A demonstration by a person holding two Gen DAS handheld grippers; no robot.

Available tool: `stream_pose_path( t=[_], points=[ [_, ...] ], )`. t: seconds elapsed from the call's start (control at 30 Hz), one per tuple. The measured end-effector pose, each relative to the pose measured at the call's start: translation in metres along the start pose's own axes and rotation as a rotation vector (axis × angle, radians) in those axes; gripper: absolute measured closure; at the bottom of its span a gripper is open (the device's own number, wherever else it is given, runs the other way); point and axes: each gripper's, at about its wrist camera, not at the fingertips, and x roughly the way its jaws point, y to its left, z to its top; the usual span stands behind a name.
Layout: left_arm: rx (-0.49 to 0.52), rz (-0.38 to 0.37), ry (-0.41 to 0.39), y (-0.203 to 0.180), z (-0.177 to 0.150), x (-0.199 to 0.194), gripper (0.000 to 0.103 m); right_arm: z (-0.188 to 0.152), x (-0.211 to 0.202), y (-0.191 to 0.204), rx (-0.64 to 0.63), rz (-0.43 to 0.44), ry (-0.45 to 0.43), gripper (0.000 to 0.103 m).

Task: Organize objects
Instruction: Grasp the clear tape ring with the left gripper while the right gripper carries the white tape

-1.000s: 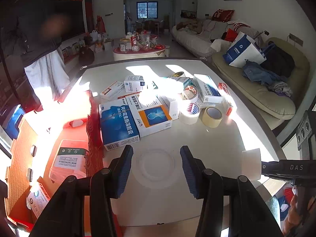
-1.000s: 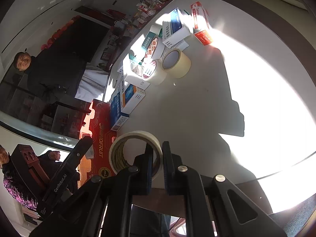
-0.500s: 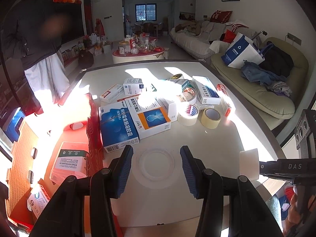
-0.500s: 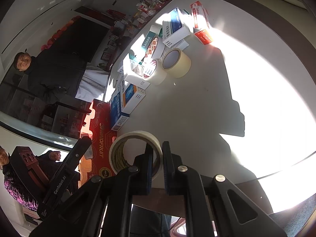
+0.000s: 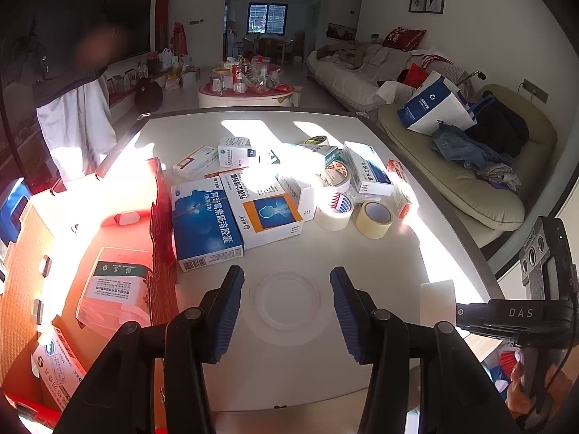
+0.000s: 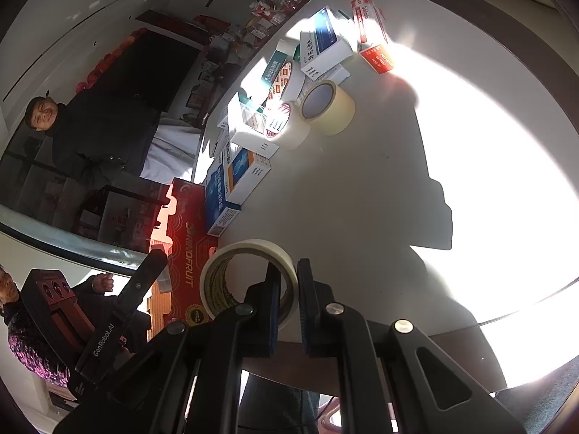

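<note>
Two views, and I take the left wrist first. My left tool (image 5: 286,303) hangs with its fingers spread and nothing between them, above a bare patch of the white tabletop (image 5: 362,264). I judge it kept free so it can take the next item. Beyond it the medicine boxes (image 5: 235,213) and two tape rolls (image 5: 354,213) lie bunched mid-table, not yet sorted. At the left the red cardboard box (image 5: 161,217) stands open against the pile, a clear plastic case (image 5: 115,289) already inside; I read it as the place things go.

From the right wrist, my right tool (image 6: 288,289) is pinching the wall of a cream tape roll (image 6: 231,275), one finger inside the ring, one outside. That grip suits a hollow roll. It sits at the near table edge, just beside the red cardboard box (image 6: 191,253).
</note>
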Motion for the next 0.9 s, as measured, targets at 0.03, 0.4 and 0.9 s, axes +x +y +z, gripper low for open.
stream_pose_path(
  t=[0.03, 0.4, 0.9],
  points=[
    [-0.003, -0.002, 0.000, 0.001, 0.000, 0.000, 0.050, 0.000, 0.001, 0.000, 0.002, 0.002, 0.002, 0.094],
    [-0.133, -0.126, -0.038, 0.030, 0.006, -0.018, 0.050, -0.002, 0.011, -0.007, 0.126, 0.174, 0.051, 0.094],
    [-0.322, 0.117, -0.169, 0.140, -0.009, -0.066, 0.050, -0.007, 0.056, 0.065, 0.072, 0.406, 0.180, 0.093]
  ],
)
